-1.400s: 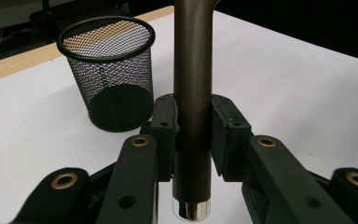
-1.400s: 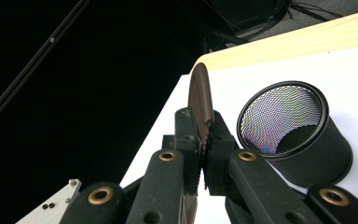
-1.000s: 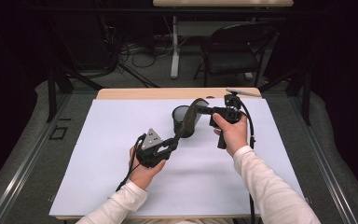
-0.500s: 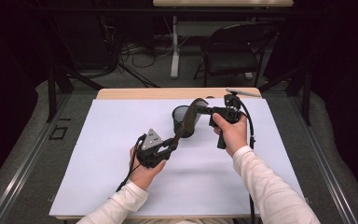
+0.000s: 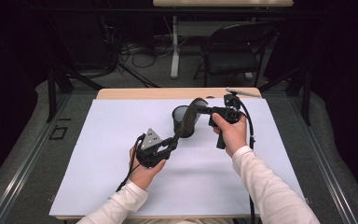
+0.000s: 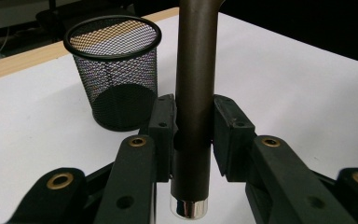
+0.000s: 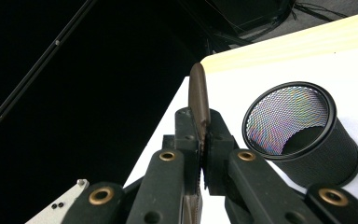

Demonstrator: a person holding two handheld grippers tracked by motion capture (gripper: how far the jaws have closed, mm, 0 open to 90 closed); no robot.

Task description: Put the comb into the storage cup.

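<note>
- Dark brown and long, the plastic-looking spatula (image 5: 186, 122) sits as it did a second ago: same slant, same place above the white table sheet (image 5: 98, 154), both hands unmoved.
- The left gripper (image 5: 173, 140) has its jaws drawn narrow around the round brown handle near its silver end cap; in the left gripper view the handle (image 6: 193, 116) stands upright between the two black pads (image 6: 162, 126), which lie against its sides.
- The right gripper (image 5: 204, 110) is clamped tight on the flat blade end; in the right gripper view the thin blade (image 7: 199, 100) rises edge-on from between the closed pads.
- So the tool spans from one gripper to the other, lifted off the sheet, and crosses in front of the black wire-mesh pen cup (image 5: 183, 120).
- That cup stands upright on the sheet, just behind the spatula's upper half; its open rim (image 7: 286, 119) lies close to the right gripper's jaws, and it is the one thing near enough to get in the way.
- A bare wooden table edge (image 5: 135, 94) runs along the far side of the sheet.
- Past it, on the dark floor, stand a black chair (image 5: 233, 51) and loose cables (image 5: 135, 49).
- To the left and towards the person the sheet offers broad room for moving.
</note>
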